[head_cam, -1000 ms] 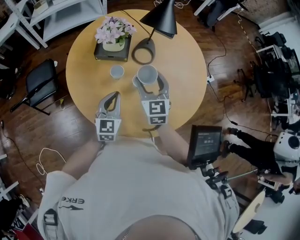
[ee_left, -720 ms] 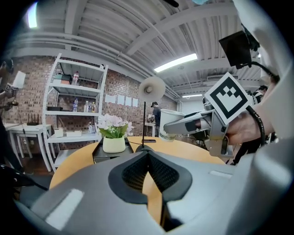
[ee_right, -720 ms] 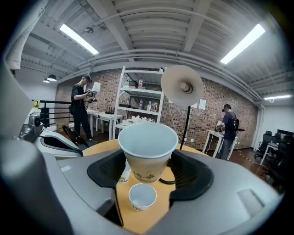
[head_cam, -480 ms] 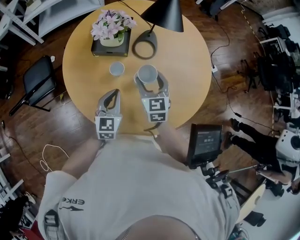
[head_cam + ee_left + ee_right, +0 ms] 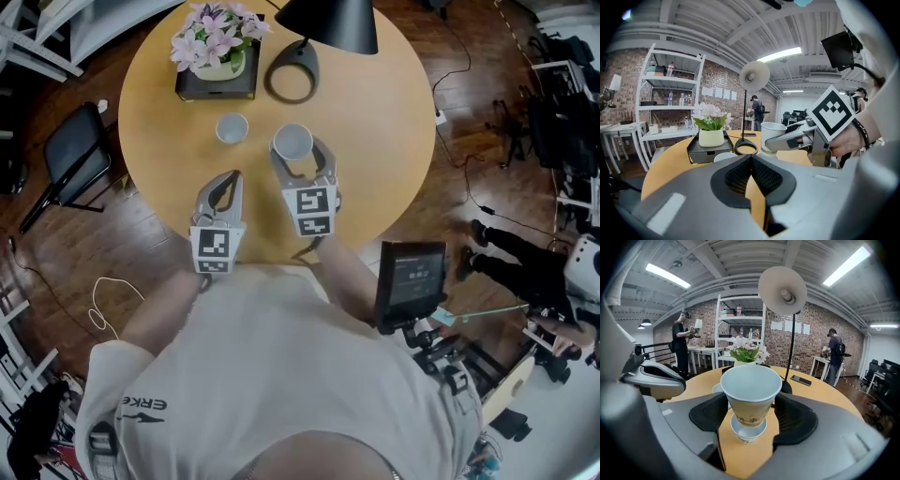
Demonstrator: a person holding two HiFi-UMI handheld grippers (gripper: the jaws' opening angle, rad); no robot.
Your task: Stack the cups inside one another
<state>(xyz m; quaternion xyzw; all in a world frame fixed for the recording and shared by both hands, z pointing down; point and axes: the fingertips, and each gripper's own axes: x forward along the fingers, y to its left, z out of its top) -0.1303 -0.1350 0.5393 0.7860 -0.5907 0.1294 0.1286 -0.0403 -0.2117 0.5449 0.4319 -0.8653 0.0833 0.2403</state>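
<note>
The right gripper (image 5: 752, 409) was clamped on a paper cup (image 5: 752, 390), held directly above a 2nd cup (image 5: 747, 432) on the surface (image 5: 380, 141), apparently to nest them, while the left gripper (image 5: 751, 163) sat closed and empty.

The right gripper (image 5: 298, 147) has sunk toward the table (image 5: 375, 141). It has brought its paper cup (image 5: 751, 390) down over the second cup (image 5: 747, 431), whose rim no longer peeks out beside it from above. The left gripper (image 5: 232, 176) has dipped slightly. The head view has drifted, putting the flowers (image 5: 211, 42) at its top edge.
</note>
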